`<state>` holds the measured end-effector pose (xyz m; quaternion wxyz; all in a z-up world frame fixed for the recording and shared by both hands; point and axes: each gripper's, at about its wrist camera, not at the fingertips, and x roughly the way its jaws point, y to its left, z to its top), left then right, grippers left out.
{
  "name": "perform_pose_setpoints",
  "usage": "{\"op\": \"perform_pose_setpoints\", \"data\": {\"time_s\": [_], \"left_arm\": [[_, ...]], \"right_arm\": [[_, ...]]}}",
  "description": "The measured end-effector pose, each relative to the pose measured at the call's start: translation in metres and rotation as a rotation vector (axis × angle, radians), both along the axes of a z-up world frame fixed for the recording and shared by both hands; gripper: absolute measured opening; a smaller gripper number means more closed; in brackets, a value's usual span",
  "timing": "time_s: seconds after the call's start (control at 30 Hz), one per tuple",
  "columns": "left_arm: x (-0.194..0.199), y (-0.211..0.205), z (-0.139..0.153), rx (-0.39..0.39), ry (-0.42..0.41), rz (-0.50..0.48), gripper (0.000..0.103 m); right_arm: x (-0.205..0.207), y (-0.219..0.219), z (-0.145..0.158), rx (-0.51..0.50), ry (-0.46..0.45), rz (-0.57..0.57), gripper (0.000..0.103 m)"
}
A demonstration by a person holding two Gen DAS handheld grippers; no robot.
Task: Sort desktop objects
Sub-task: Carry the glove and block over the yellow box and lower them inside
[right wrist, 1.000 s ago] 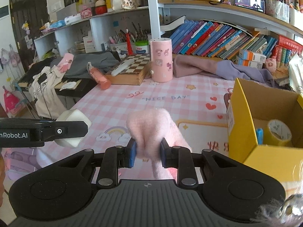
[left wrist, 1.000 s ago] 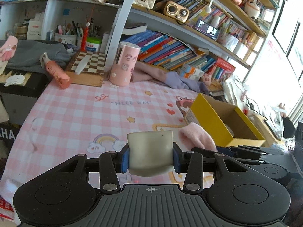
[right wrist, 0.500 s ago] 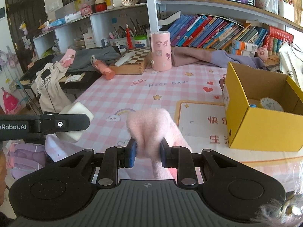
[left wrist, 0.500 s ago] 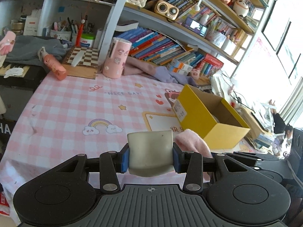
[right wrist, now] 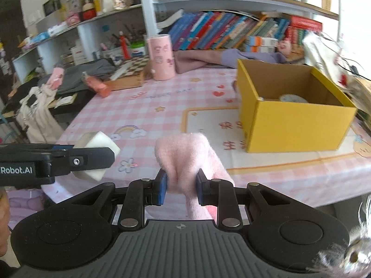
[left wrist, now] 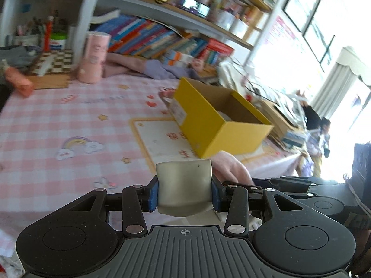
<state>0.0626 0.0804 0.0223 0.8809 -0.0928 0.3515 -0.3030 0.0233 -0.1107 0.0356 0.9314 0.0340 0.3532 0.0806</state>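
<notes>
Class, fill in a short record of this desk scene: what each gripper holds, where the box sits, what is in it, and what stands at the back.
left gripper: shut on white block
right gripper: shut on pink fluffy cloth
yellow box: open, on the checked tablecloth, ahead and to the right
inside box: one round pale thing, partly hidden
back of desk: pink cylinder, chessboard, row of books

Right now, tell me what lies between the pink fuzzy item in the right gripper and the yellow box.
Only bare tablecloth, with its cream panel and red characters, lies between the pink fuzzy item and the yellow box; the right wrist view shows it.
</notes>
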Motion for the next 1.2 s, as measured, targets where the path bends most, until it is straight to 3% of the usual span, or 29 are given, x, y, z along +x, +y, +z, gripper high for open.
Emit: {"op": "perform_pose_setpoints", "data": {"time_s": [0.5, 1.2], "left_arm": [[0.004, -0.050, -0.004, -0.010, 0.007, -0.155, 0.041], [0.010, -0.117, -0.006, 0.059, 0.026, -0.202, 0.041]], "right_arm": [[-0.025, -0.041, -0.003, -0.018, 0.015, -0.159, 0.023], [-0.025, -0.106, -0.010, 0.046, 0.038, -0.213, 0.023]]}}
